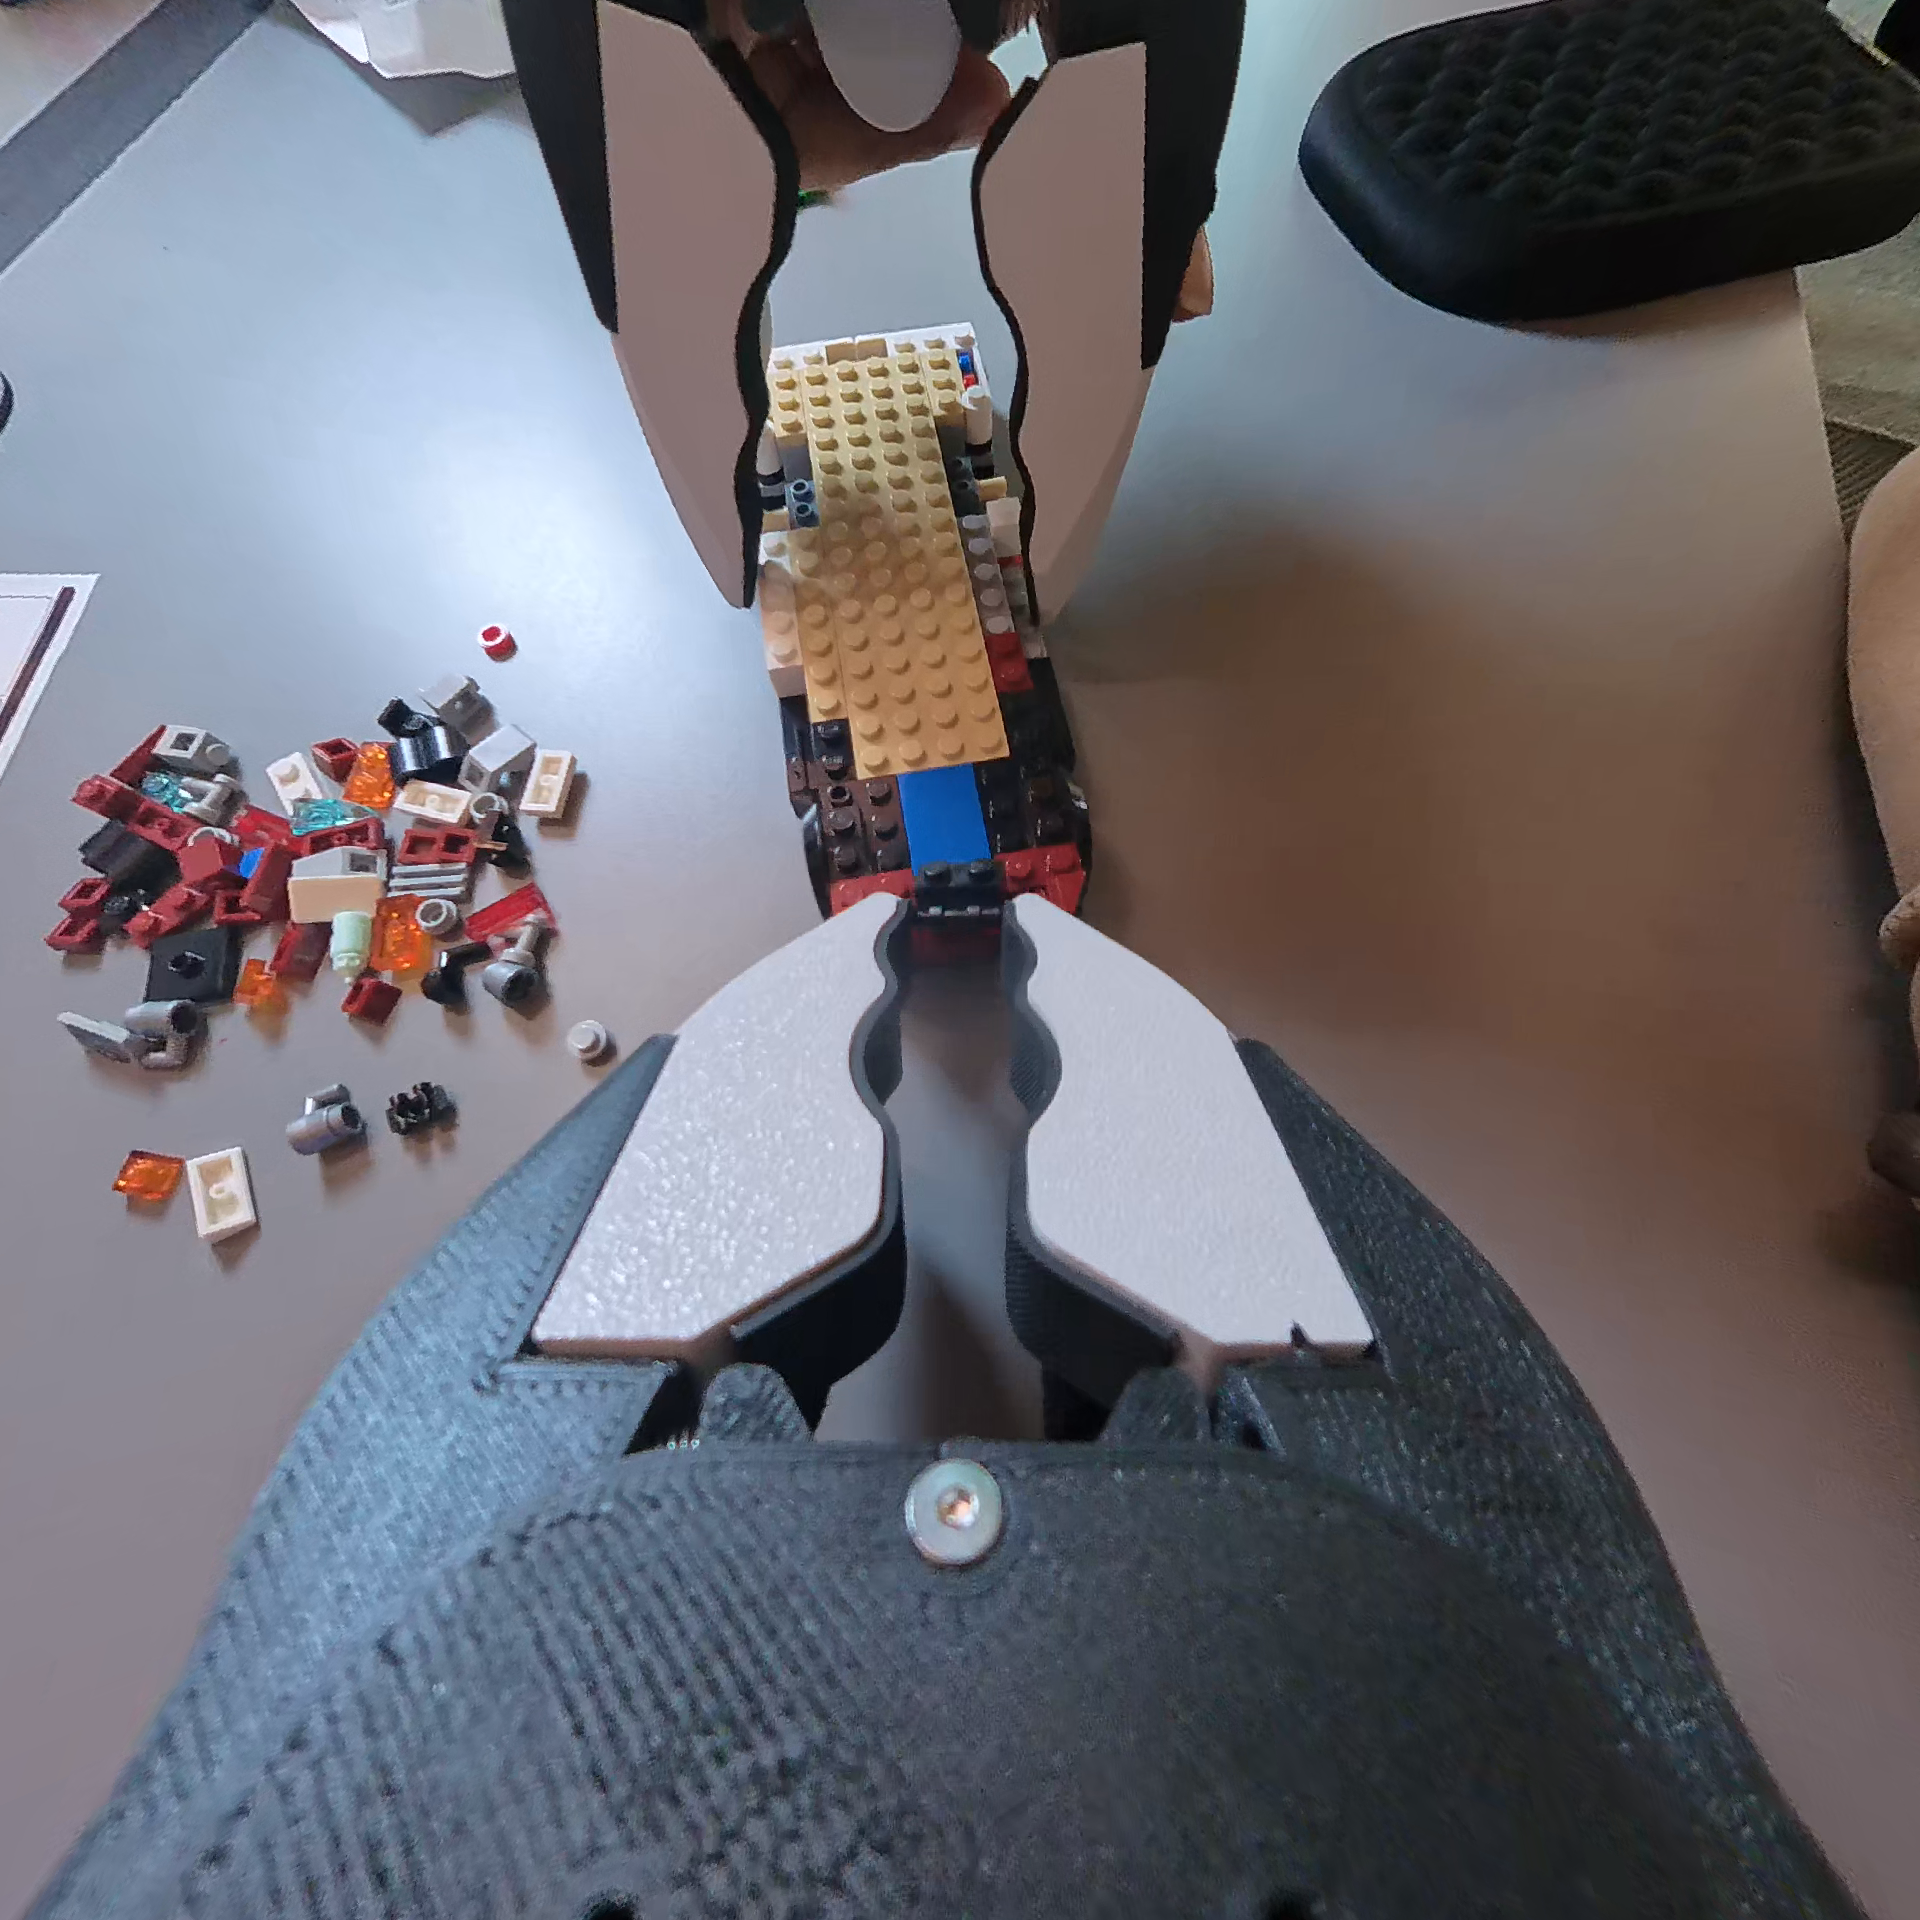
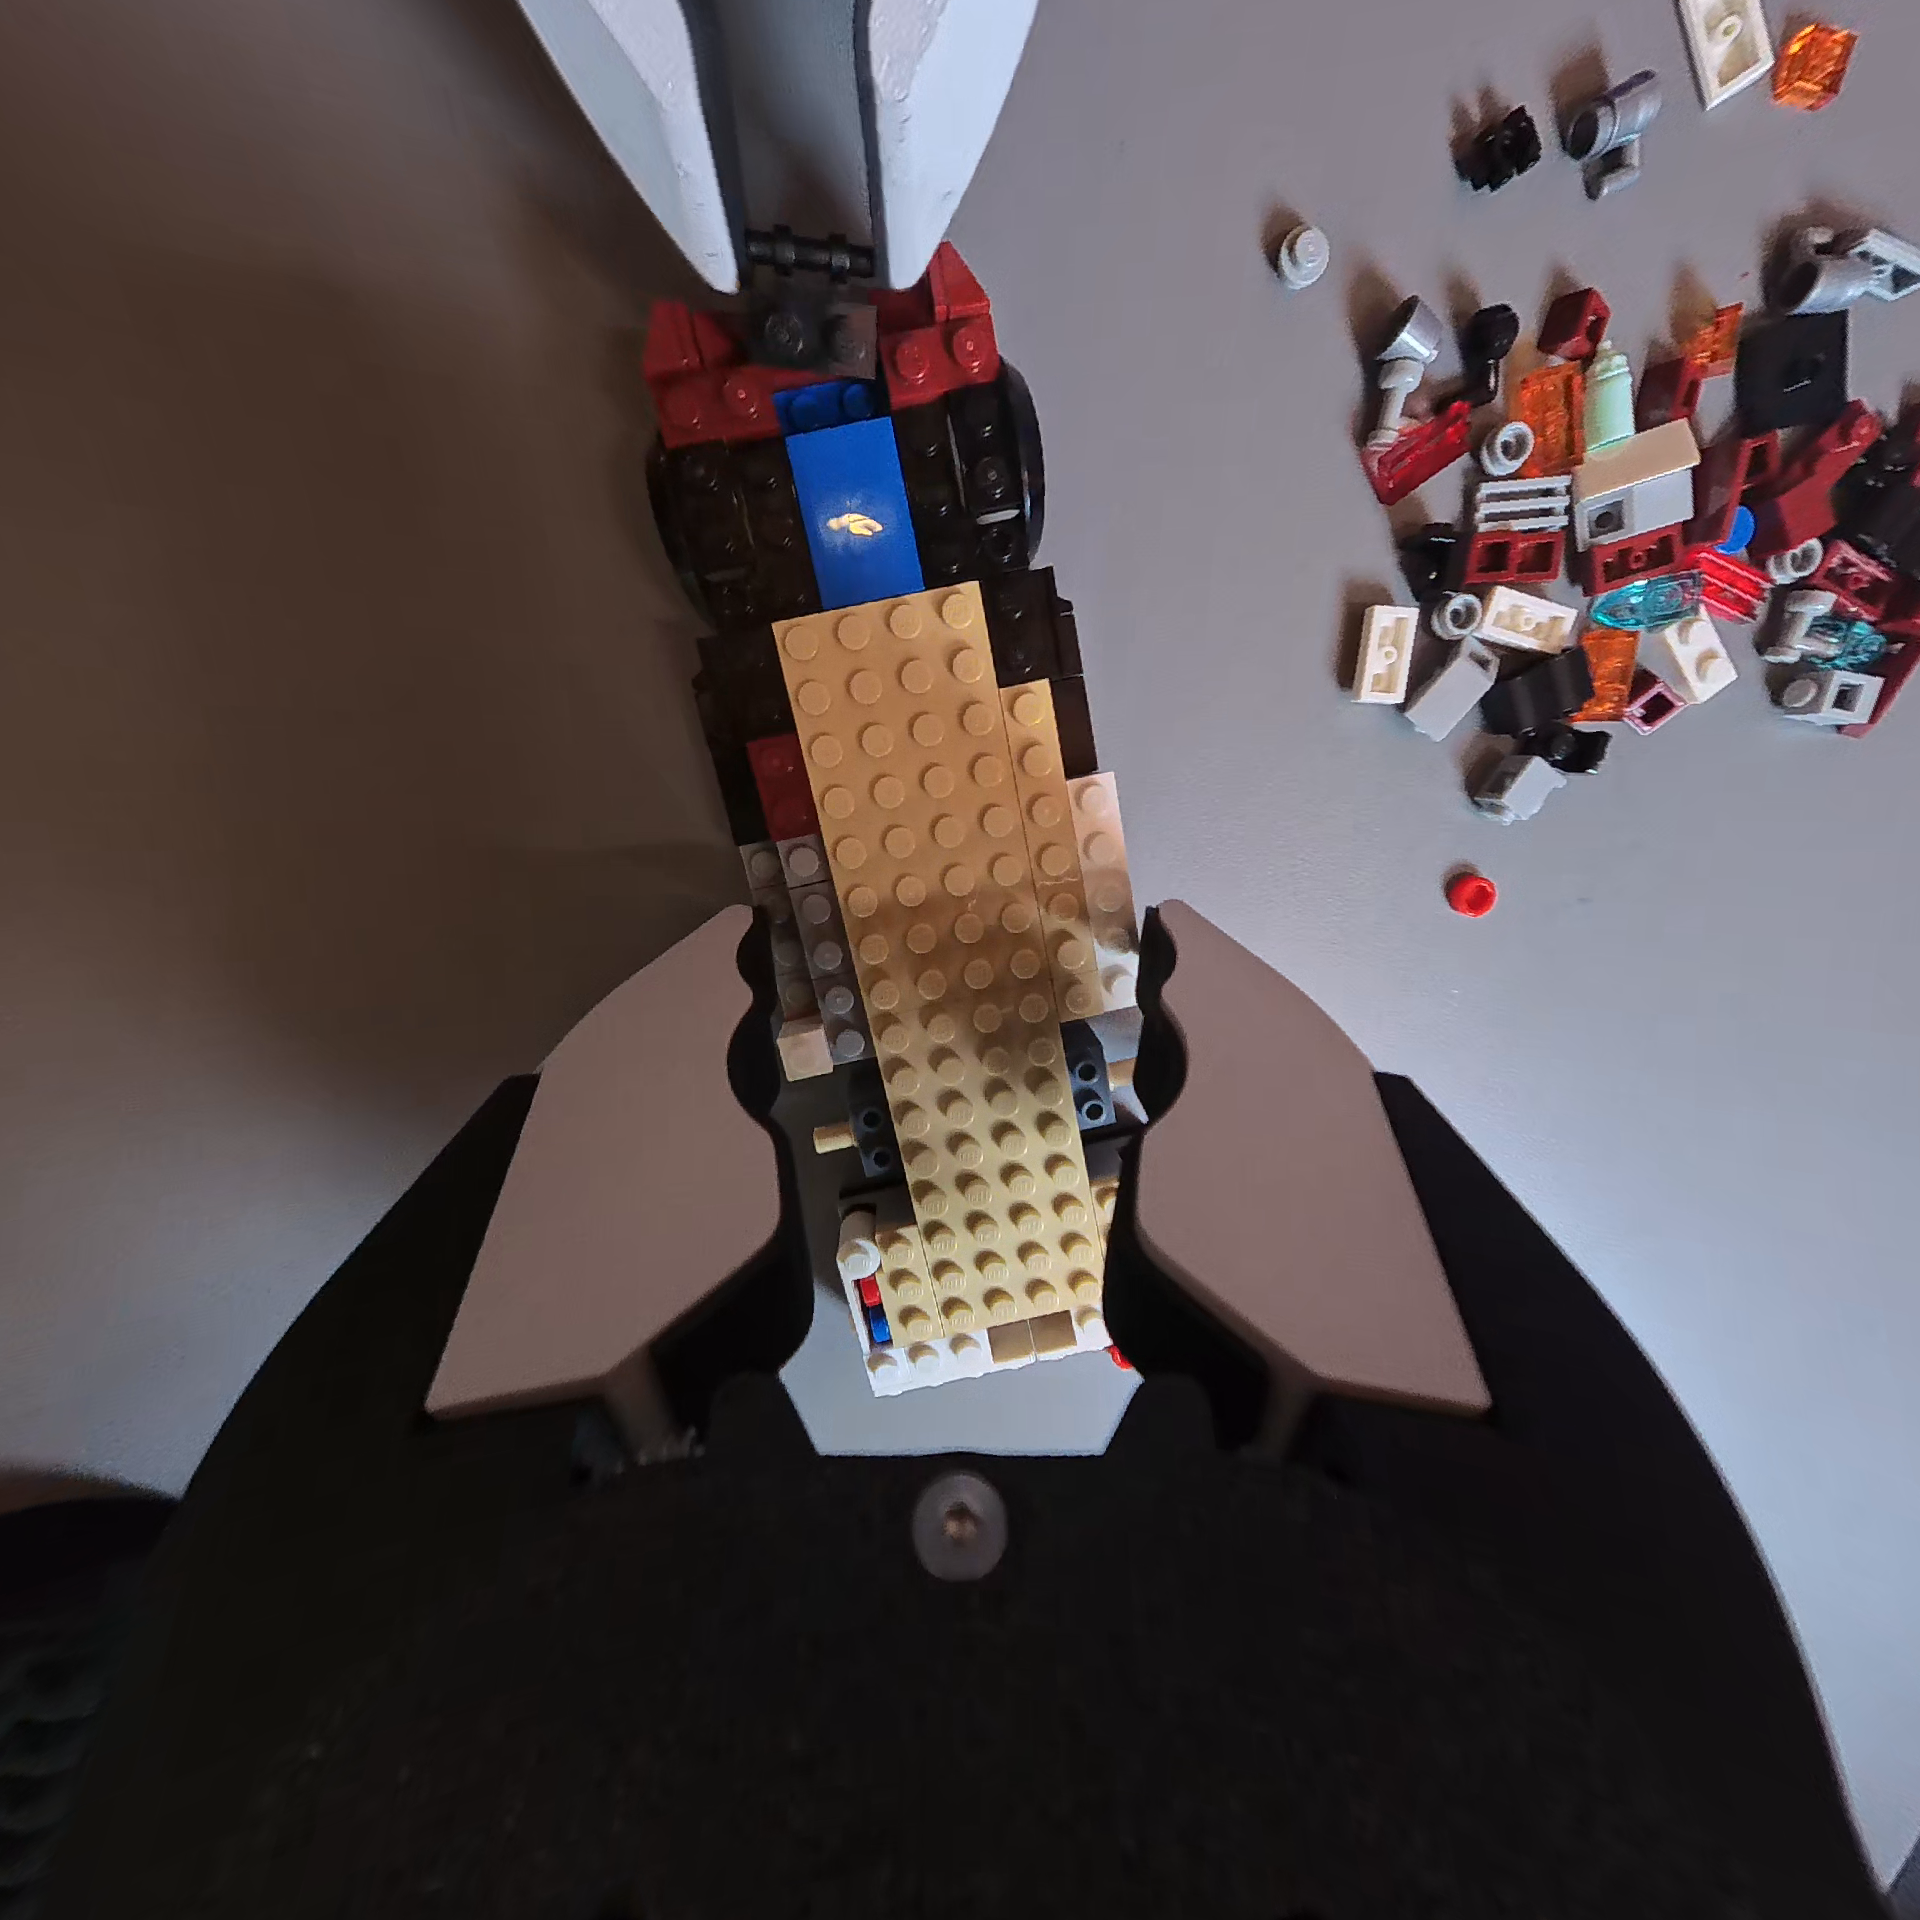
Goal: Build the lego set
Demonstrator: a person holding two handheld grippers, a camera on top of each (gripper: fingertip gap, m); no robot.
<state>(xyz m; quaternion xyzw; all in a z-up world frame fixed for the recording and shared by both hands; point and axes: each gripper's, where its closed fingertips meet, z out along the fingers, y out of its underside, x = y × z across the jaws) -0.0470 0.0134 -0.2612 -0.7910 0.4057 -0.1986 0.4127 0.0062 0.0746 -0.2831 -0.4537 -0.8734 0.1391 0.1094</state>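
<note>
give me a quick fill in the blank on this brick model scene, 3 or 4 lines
1. The long plate on top of the brick model is ____ in colour.
2. The left tool pinches a small ____ piece at the model's dark red end.
3. The right tool straddles the model's ____ end.
4. The smooth tile beyond the long plate is ____.

Missing words: tan; black; white; blue

No readable text, numbers or signs show on anything in either view.
</note>
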